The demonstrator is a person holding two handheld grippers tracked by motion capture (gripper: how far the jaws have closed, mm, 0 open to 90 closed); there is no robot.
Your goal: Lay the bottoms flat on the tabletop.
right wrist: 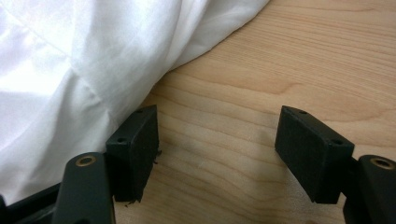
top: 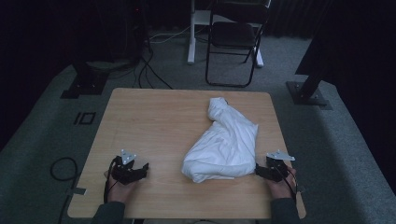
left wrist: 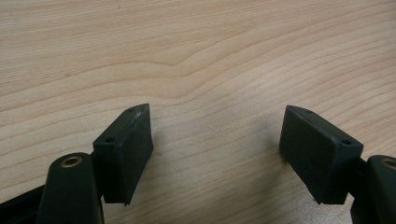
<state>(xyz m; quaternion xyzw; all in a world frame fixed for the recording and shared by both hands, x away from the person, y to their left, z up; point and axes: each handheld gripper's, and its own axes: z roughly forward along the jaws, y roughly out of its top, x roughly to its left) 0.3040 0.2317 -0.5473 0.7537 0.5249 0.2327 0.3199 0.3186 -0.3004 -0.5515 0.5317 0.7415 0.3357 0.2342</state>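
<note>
Both jaws gape empty: right hand-held gripper [top: 262, 171] beside the white cloth [top: 224, 144], left hand-held gripper [top: 138, 169] near the worktop [top: 154, 116]'s front-left corner; pinching a cloth edge likely comes next.

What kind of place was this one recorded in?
Probably a lab or studio set up for recording: a lone wooden table on grey carpet, cables trailing across the floor, a folding chair and black stand feet around it.

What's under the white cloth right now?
The cloth lies crumpled on the bare wooden table. Along its edge beside the right gripper, just wood shows. Whatever its folds cover cannot be seen.
</note>
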